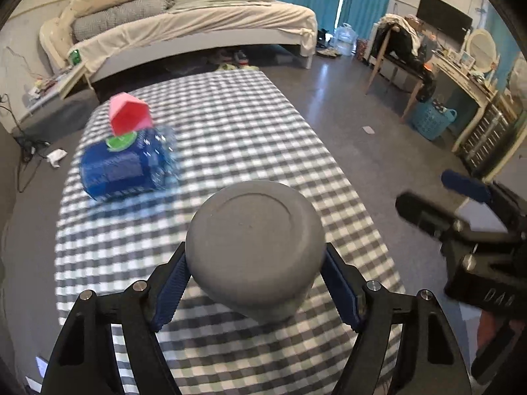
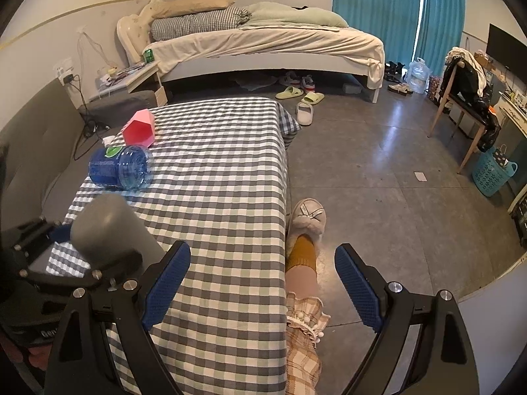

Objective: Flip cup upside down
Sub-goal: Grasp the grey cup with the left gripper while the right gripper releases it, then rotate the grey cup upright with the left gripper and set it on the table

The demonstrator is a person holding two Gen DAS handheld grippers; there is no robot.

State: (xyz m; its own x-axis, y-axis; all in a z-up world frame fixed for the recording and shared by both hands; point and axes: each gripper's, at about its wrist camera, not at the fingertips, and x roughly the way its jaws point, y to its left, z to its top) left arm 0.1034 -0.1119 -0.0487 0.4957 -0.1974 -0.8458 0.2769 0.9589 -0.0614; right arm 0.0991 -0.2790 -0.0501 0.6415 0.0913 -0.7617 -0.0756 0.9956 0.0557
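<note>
Checked tablecloth (image 1: 230,125) covers the table, with bare floor to its right. Blue water bottle (image 1: 122,168) lies on its side at the far left of the cloth; pink cup (image 1: 128,115) lies tipped just beyond it. Left gripper (image 1: 255,283) is closed on the grey cup (image 1: 255,240), blue pads (image 1: 173,293) pressed against both sides, the cup's flat base turned toward the camera and raised above the near cloth. Right gripper (image 2: 263,286) stands wide open, holding nothing, over the table's right edge.
</note>
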